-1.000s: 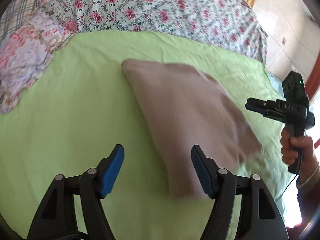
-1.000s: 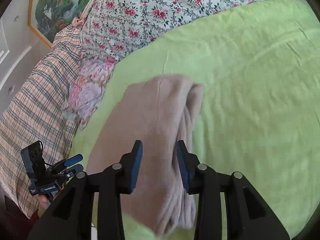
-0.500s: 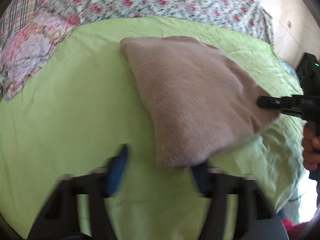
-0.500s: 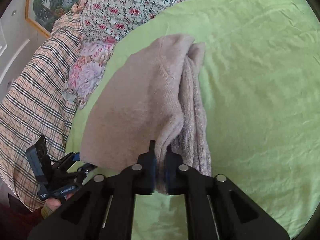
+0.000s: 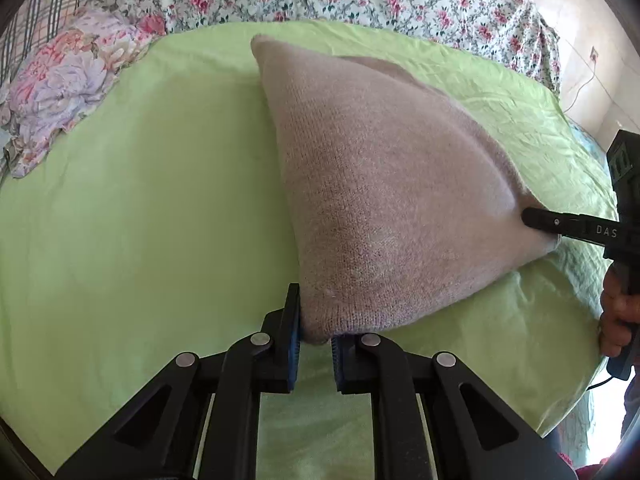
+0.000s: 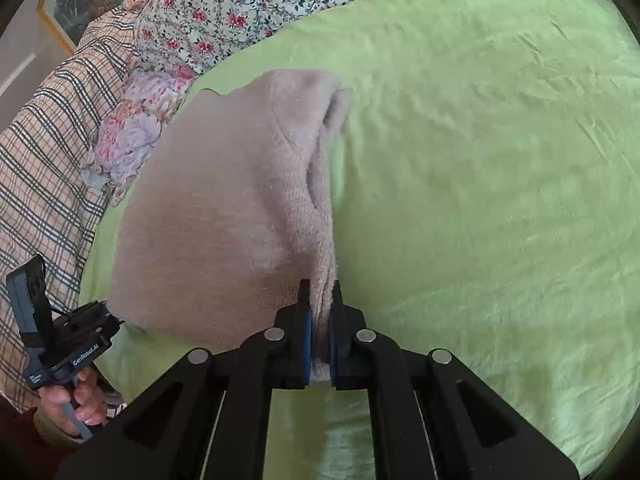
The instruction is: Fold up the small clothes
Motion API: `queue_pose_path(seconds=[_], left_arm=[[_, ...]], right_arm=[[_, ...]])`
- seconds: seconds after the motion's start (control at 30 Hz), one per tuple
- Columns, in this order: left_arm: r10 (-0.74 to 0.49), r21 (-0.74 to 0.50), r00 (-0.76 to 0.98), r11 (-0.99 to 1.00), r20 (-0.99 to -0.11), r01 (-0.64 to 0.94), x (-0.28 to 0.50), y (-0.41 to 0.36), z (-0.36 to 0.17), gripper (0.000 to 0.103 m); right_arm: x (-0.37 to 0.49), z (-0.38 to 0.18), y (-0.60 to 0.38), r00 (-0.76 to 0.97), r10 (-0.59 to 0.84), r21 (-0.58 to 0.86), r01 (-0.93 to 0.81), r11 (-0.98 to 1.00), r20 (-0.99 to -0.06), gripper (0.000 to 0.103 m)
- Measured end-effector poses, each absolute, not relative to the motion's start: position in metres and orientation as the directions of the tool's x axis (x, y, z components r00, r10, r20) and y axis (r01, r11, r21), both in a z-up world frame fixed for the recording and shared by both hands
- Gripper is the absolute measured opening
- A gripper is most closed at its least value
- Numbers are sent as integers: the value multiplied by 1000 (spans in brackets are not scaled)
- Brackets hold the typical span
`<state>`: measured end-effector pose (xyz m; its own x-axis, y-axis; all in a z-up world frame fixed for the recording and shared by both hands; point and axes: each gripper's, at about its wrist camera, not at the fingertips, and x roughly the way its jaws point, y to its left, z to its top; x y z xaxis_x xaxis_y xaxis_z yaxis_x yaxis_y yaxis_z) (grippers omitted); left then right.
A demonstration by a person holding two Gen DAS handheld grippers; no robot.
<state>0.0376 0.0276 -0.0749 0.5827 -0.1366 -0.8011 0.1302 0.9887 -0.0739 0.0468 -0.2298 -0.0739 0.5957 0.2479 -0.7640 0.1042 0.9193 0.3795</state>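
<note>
My left gripper (image 5: 315, 334) has just closed and, like my right gripper (image 6: 320, 320), pinches a corner of the fuzzy beige knit garment (image 5: 384, 184) on the smooth green sheet (image 5: 140, 200).

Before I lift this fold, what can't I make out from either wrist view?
- Underside of the folded beige knitted garment: hidden by its own top layer in both views.
- Layers inside the right gripper: covered by its pads.
- Green bedsheet's near edge: cut off behind the left gripper.

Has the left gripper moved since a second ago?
Yes. The left gripper has come forward over the green sheet, jaws just closing on the beige knit garment corner.
</note>
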Motion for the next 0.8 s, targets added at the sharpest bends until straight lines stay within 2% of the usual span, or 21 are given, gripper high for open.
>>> queue_pose_path(seconds=[0.2,0.3,0.53,0.63,0.73,0.8], left_arm=[[-215,-167,546,976,-810,136,40,41,-75,12],[-251,-188,535,967,-807,171,32,46,-67,14],[-352,-235,561,933,-749,272,28,60,-19,15],[-388,-258,606,920,-694,294,47,58,5,18],[-440,-287,626,897,-644,336,80,51,21,26],[-430,-272,632,902,-645,336,102,43,17,27]], right_arm=[[50,-66,-226,561,242,361,111,926,-792,9],[44,-60,-233,556,261,394,133,909,-789,20],[52,-20,-250,653,242,422,131,897,-717,20],[78,-7,-240,673,258,428,97,898,-693,20],[111,2,-222,681,302,441,35,897,-667,20],[135,-3,-211,655,342,458,6,889,-674,20]])
